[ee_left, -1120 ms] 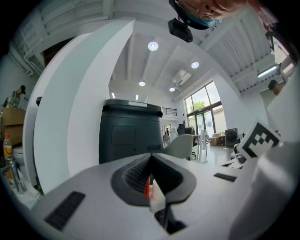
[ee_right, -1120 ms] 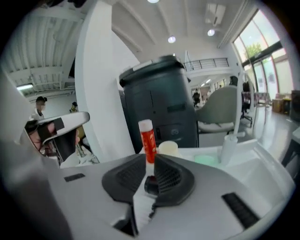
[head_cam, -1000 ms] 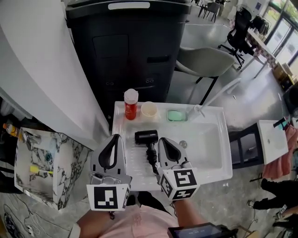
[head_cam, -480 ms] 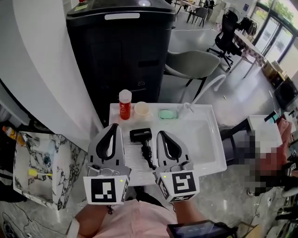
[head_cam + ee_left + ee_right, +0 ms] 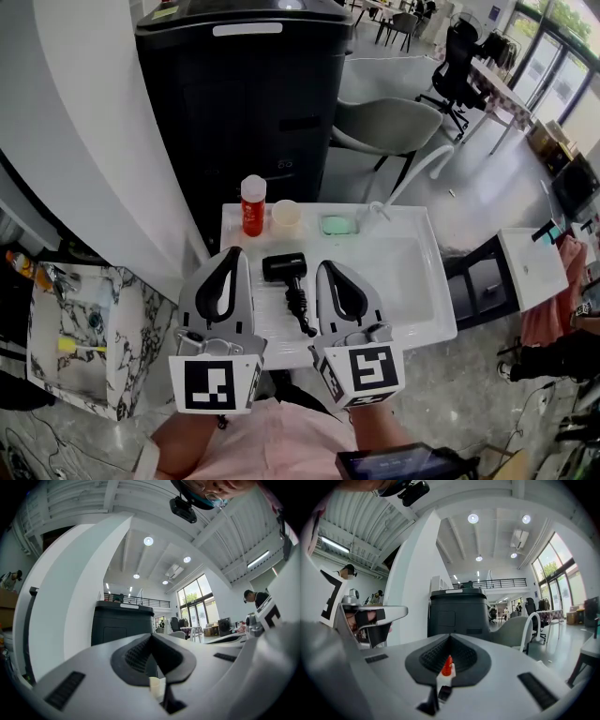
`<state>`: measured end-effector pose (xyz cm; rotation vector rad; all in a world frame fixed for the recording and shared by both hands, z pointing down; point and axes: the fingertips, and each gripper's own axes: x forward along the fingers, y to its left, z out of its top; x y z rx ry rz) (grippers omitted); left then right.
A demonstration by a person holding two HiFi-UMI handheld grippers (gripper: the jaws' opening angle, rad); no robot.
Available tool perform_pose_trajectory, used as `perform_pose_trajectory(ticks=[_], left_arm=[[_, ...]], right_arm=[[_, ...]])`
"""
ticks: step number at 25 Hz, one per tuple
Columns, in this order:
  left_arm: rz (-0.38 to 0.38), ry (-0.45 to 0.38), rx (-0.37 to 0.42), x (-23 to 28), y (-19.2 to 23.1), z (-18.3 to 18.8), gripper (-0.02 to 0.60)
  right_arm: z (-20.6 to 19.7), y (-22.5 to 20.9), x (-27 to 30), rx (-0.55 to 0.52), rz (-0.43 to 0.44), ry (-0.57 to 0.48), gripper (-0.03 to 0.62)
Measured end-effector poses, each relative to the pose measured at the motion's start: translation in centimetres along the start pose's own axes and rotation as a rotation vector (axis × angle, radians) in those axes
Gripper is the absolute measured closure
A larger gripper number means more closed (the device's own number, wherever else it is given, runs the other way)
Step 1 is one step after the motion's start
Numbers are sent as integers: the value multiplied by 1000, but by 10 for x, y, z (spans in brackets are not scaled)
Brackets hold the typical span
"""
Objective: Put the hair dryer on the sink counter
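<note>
The black hair dryer lies on the white sink counter, its cord trailing toward the front edge. In the head view it shows between my two grippers, which hover above the counter's front, apart from it. My left gripper is shut with nothing in it, and so is my right gripper. In the left gripper view the jaws of the left gripper meet, pointing level at the black cabinet. The right gripper has its jaws pressed together the same way.
A red bottle, a cream cup, a green soap dish and a faucet line the counter's back. A tall black cabinet stands behind, a grey chair to its right and a marble-patterned bin at the left.
Both grippers have risen a little above the counter, which now looks smaller. The hair dryer lies where it was. Both grippers stay shut.
</note>
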<state>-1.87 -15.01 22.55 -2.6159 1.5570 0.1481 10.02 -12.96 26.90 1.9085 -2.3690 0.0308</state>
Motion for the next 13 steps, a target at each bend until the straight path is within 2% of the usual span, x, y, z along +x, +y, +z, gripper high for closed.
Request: perform_pose_trajectory(ticks=[3, 13], left_arm=[[1, 0, -18, 0, -1, 0, 572], [-9, 1, 4, 1, -3, -2, 572]], right_arm=[[-1, 1, 0, 0, 0, 2, 597], [-3, 0, 1, 0, -1, 8, 595]])
